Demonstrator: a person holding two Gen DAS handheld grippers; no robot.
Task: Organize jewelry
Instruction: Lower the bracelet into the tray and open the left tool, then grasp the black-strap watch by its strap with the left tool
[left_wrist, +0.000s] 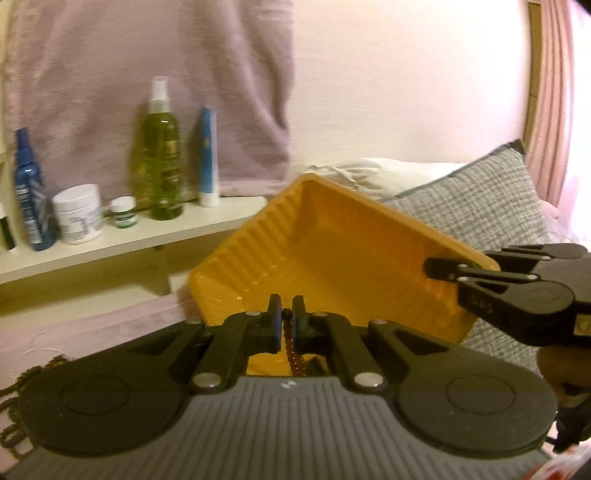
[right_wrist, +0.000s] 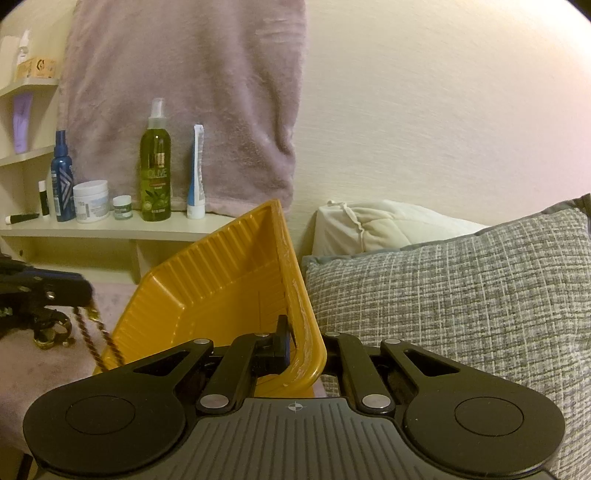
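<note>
An orange ribbed plastic tray (left_wrist: 332, 251) is held tilted in the air. My right gripper (right_wrist: 295, 341) is shut on the tray's rim (right_wrist: 306, 332); it shows in the left wrist view (left_wrist: 454, 275) at the tray's right corner. My left gripper (left_wrist: 286, 321) is shut on a brown beaded string (left_wrist: 291, 350) that hangs down over the tray's near edge. In the right wrist view the left gripper (right_wrist: 79, 291) is at the left with the beaded string (right_wrist: 107, 339) dangling beside the tray (right_wrist: 207, 295).
A shelf (left_wrist: 122, 236) holds several bottles and jars, among them a green spray bottle (left_wrist: 159, 158). A mauve towel (left_wrist: 147, 74) hangs on the wall. A grey woven cushion (right_wrist: 461, 288) and a white pillow (right_wrist: 388, 225) lie at the right. More jewelry (right_wrist: 48, 332) lies on the mauve cloth.
</note>
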